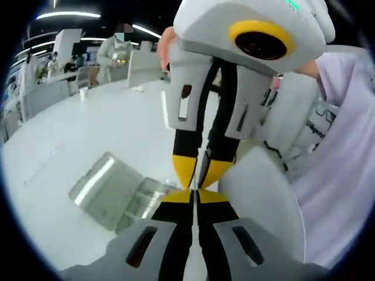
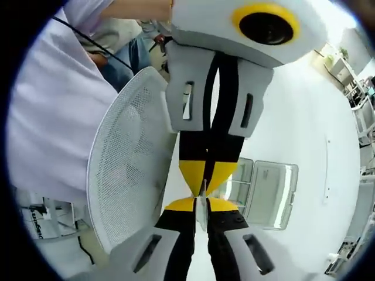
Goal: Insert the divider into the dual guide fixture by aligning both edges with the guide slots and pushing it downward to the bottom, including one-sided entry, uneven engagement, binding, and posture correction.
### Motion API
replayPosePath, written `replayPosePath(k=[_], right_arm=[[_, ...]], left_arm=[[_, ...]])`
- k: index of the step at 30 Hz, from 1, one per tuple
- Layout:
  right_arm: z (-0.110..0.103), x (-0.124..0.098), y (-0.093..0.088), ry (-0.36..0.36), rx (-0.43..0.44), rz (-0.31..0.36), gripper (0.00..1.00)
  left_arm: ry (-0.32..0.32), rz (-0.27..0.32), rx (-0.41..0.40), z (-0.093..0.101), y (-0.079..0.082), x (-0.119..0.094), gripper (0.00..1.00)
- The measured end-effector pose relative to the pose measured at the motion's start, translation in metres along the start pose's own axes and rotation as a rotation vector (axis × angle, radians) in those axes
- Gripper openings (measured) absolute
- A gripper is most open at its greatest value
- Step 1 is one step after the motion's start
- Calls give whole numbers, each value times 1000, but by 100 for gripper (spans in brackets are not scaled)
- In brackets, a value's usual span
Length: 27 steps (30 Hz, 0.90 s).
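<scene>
Pre-insertion: left gripper (image 1: 193, 196) and right gripper (image 2: 202, 205), tip to tip, pinching thin divider (image 2: 201, 215) above fixture (image 1: 117, 193) on bench (image 1: 70, 140). Next, probably: edges aligned with slots.

Your two grippers meet tip to tip above the table (image 1: 88, 134); the fixture (image 1: 111, 190) lies on it just beyond their fingertips (image 1: 184, 170).
</scene>
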State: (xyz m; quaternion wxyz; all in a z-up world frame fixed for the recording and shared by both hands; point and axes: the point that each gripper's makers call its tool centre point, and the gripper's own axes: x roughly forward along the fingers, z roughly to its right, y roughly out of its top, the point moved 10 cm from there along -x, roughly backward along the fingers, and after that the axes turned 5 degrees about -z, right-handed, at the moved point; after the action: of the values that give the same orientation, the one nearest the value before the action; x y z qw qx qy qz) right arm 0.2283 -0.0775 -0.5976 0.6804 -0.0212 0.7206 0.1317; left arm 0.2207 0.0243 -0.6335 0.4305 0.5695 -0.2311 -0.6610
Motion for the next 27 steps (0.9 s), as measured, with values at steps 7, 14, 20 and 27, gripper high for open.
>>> replayPosePath(k=[7, 14, 20, 27], right_arm=[[0, 1, 2, 10, -1, -11, 0], [0, 1, 1, 28, 49, -15, 0], [1, 0, 1, 25, 74, -10, 0], [4, -1, 3, 27, 90, 0, 0]], left_arm=[[-3, -18, 12, 0, 0, 0, 0], [-2, -30, 32, 1, 1, 1, 0], [5, -13, 34, 1, 0, -1, 4], [18, 18, 32, 2, -5, -5, 13]])
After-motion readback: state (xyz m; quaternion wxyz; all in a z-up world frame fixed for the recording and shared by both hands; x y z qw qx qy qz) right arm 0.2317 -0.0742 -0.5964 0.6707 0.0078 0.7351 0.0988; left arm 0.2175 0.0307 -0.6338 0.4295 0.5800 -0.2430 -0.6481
